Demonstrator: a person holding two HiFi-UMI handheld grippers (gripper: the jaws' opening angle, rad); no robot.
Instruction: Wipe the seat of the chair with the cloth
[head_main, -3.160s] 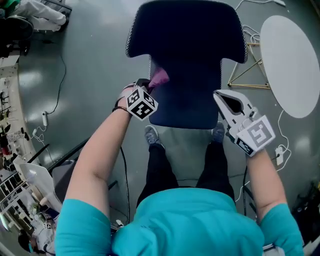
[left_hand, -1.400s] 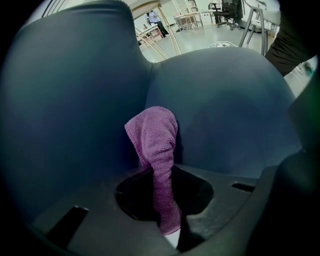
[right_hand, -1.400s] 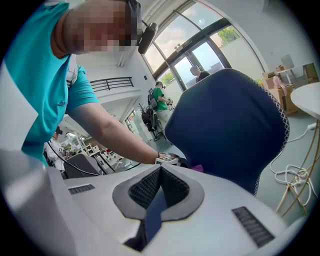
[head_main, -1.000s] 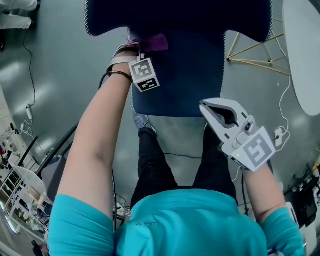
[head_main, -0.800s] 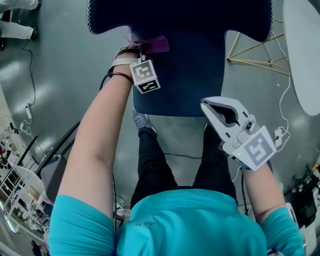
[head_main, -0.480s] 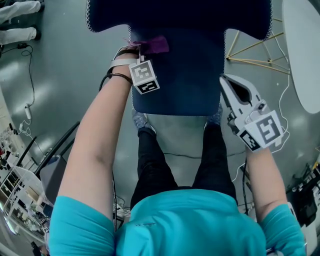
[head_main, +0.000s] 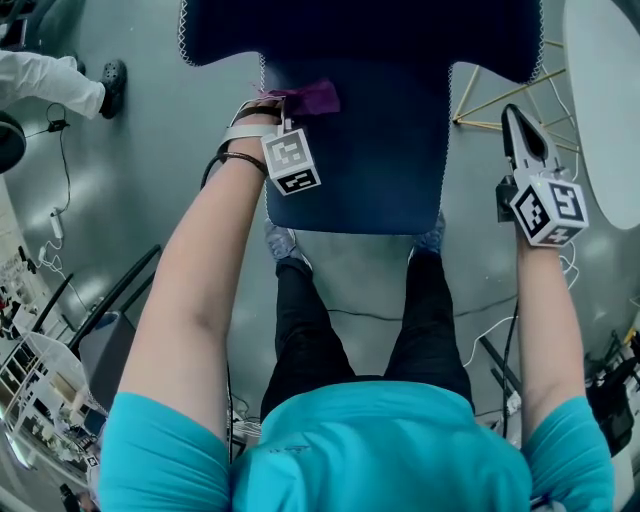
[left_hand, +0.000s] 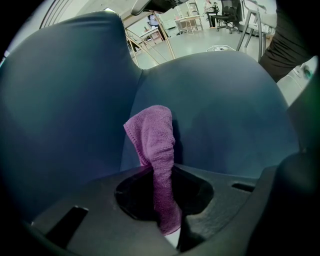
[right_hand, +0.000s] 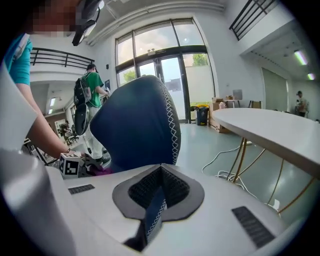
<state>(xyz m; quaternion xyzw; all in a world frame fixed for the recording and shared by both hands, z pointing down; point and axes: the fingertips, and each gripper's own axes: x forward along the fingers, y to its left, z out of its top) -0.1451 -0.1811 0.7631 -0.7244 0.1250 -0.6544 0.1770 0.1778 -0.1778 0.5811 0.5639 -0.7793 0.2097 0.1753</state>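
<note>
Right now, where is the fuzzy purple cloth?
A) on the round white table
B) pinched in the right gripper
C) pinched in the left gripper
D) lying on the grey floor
C: the left gripper view shows the left gripper shut on the fuzzy purple cloth, which sticks out over the dark blue chair seat.

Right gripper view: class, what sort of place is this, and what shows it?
Probably a large open workspace or office hall: tall glass doors, a white table on thin legs, and cables trailing over a smooth grey floor.
</note>
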